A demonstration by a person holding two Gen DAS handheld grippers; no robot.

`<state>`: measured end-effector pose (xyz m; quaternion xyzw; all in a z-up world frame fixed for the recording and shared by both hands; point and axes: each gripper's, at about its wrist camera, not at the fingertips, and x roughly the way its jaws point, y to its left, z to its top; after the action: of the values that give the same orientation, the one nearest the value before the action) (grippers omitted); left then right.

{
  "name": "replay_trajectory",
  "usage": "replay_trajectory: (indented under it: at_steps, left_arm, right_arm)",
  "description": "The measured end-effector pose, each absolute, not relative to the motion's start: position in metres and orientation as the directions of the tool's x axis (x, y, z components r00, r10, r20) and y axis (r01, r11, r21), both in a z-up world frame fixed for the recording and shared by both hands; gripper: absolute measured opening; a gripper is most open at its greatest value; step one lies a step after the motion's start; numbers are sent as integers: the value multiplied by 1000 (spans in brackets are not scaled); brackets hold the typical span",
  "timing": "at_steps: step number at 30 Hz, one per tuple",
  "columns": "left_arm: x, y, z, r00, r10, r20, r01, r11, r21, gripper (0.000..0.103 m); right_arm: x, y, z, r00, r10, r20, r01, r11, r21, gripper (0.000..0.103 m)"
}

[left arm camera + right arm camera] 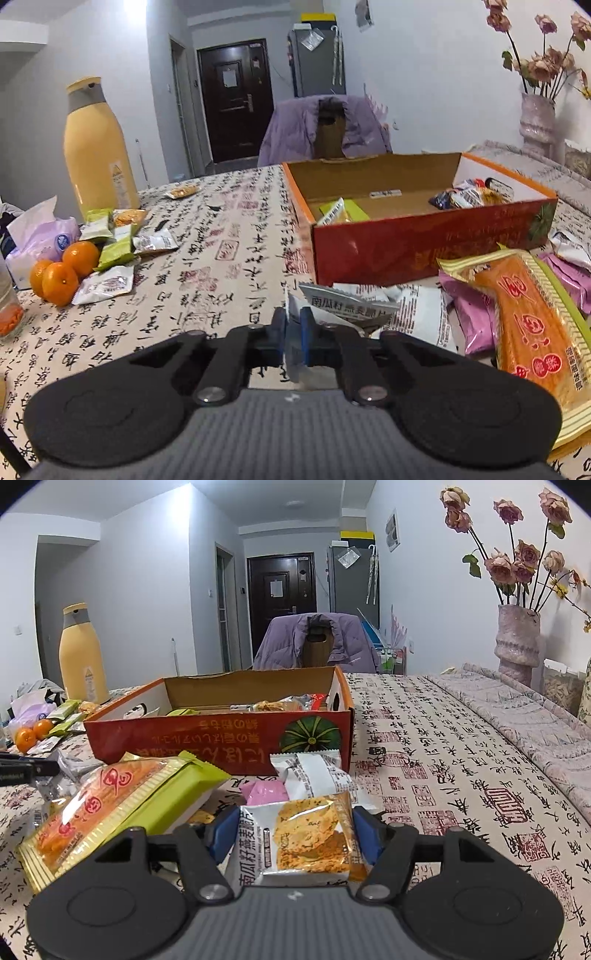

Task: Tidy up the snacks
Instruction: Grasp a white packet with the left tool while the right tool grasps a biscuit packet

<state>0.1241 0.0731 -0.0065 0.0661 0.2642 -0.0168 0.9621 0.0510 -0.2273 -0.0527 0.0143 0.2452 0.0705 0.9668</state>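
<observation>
An open red cardboard box (417, 251) holds a few snack packets; it also shows in the right wrist view (207, 734). My left gripper (294, 332) is shut on the edge of a white oat-crisp packet (347, 306) just in front of the box. My right gripper (295, 834) is wide, its blue pads on either side of another oat-crisp packet (306, 842), which fills the gap between them. A long orange snack pack (528, 325) lies to the right; in the right wrist view it (110, 805) lies to the left. Pink packets (267, 792) lie nearby.
A yellow bottle (96, 151), tangerines (61, 273), green and white packets (114, 240) and a tissue pack (40, 236) sit at the left. A vase of roses (517, 642) stands at the right. A chair with a purple jacket (325, 125) is behind the table.
</observation>
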Motion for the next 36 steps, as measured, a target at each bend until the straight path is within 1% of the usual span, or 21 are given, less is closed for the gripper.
replay_trajectory:
  at_steps: [4,15,19,21,23,24,25,26,27,28,30,34,35,36]
  left_arm:
    - [118,73,-3,872,7,-489,52,993,106,5]
    - [102,78,19,917,10,-398,21,997,73,4]
    - [101,77,24,924,7,-381,21,997,69,4]
    - [102,77,24,921,6,-389,22,997,69,5]
    - [106,79,21,907,13,-420,16,998,66,11]
    - [109,80,18,897,12,-443,18,998,64,26]
    - [112,82,14,885,11,-466,19,998,60,54]
    - [115,83,9,872,16,-489,17,998,64,71]
    - [119,83,4,859,23,-511,17,997,74,91]
    - [121,84,0,850,24,-526,22,996,82,95]
    - [128,83,-9,820,4,-573,59,994,91,96]
    - [142,82,-26,771,29,-636,60,991,118,96]
    - [142,84,-28,770,23,-637,54,993,101,96]
    - [143,85,-28,767,17,-641,53,995,90,93]
  right_arm:
    - [50,-226,-51,871,147,-469,-134,989,61,65]
    - [47,-226,-47,878,148,-456,-134,989,62,65]
    - [46,-225,-45,881,150,-448,-136,989,64,65]
    - [46,-225,-45,882,153,-446,-138,988,65,65]
    - [46,-225,-45,882,153,-446,-139,988,65,65]
    - [46,-226,-46,881,153,-447,-138,988,67,66]
    - [46,-226,-46,881,152,-448,-136,988,68,66]
    - [46,-227,-47,880,151,-450,-134,988,70,66]
    - [46,-228,-48,880,151,-451,-133,989,72,66]
    - [46,-228,-48,879,150,-452,-132,989,73,66]
    - [46,-228,-48,879,149,-453,-129,989,74,66]
    - [46,-227,-50,877,151,-456,-130,989,76,66]
    - [46,-227,-50,876,151,-457,-130,989,76,66]
    - [46,-227,-50,876,150,-459,-130,989,76,66]
